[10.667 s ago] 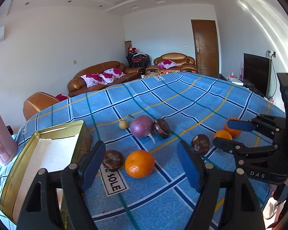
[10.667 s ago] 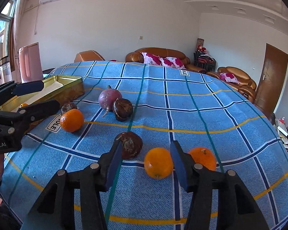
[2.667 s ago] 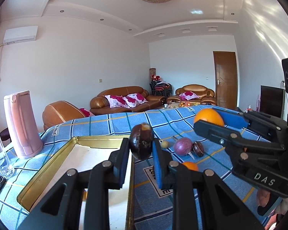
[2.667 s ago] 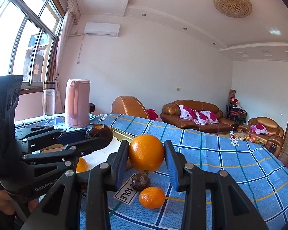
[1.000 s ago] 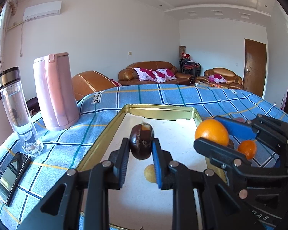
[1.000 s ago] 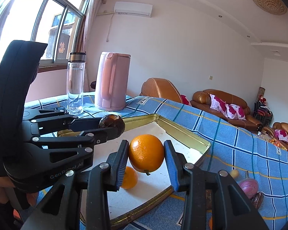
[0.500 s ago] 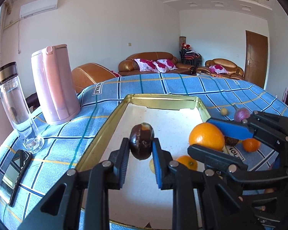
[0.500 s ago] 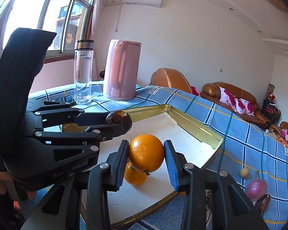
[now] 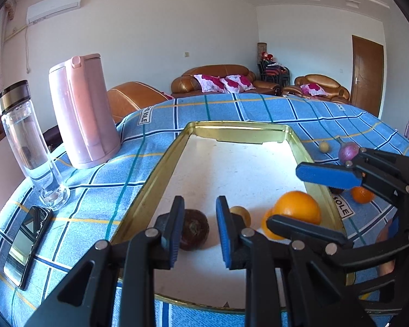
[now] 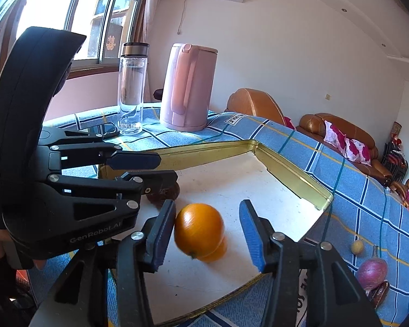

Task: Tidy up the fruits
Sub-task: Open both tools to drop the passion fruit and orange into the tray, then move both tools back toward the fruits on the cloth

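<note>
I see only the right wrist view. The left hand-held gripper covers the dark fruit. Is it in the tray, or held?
Observer: The dark fruit lies on the tray floor, not pinched by the left hand-held gripper.
Operator: Is another fruit close to it?
Observer: A small tan fruit lies beside it in the tray.
Operator: Is any orange outside the tray?
Observer: One orange sits on the blue cloth, past the tray's right wall.

Dark brown fruit in gold tray, oranges alongside.
</note>
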The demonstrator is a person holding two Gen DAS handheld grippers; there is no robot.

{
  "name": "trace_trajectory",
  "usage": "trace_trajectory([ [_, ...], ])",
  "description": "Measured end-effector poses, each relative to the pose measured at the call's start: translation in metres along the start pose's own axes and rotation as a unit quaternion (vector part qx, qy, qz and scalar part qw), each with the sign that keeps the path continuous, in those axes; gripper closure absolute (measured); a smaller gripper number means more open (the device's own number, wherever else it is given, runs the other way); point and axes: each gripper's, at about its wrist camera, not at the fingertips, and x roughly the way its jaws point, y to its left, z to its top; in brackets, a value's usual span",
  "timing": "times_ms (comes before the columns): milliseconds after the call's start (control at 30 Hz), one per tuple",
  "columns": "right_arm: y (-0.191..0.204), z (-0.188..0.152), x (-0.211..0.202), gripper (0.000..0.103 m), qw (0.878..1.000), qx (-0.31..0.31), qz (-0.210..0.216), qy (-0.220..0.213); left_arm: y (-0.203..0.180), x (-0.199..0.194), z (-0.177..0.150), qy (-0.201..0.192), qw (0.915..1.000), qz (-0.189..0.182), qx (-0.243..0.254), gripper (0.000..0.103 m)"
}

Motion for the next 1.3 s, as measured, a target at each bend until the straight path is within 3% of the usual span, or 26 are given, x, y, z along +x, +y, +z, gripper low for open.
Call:
trace_trajectory([
  [133,-0.006,-0.001,-0.006,0.036,1.0,0.014,-0.008,-0.008,0.003,-0.005,0.0,-0.011,0.9998,0.017,-0.007,0.049],
  [300,-0.012,-0.005,-0.018,0.034,0.999,0.02,-0.028,-0.021,-0.005,-0.013,0.002,-0.027,0.9995,0.017,-0.006,0.031],
  [467,-0.039,-0.017,-0.045,0.033,0.996,0.048,-0.068,-0.035,-0.021,-0.022,0.004,-0.045,0.999,0.008,0.004,0.02],
  [533,-0.056,-0.024,-0.055,0.03,0.994,0.068,-0.084,-0.033,-0.028,-0.023,0.004,-0.052,0.9986,0.005,0.006,0.007],
  [667,-0.085,-0.038,-0.069,0.028,0.987,0.093,-0.128,-0.015,-0.042,-0.026,0.006,-0.06,0.9981,-0.009,0.01,0.007],
  [800,-0.108,-0.051,-0.073,0.028,0.981,0.126,-0.146,0.005,-0.055,-0.029,0.007,-0.068,0.9974,-0.019,0.012,0.004],
  [1200,-0.127,-0.068,-0.035,0.03,0.973,0.155,-0.106,0.134,-0.096,-0.023,0.014,-0.069,0.9955,-0.051,0.041,0.002],
  [1300,-0.129,-0.071,-0.032,0.054,0.972,0.161,-0.095,0.144,-0.103,-0.018,0.014,-0.06,0.9953,-0.061,0.045,0.002],
])
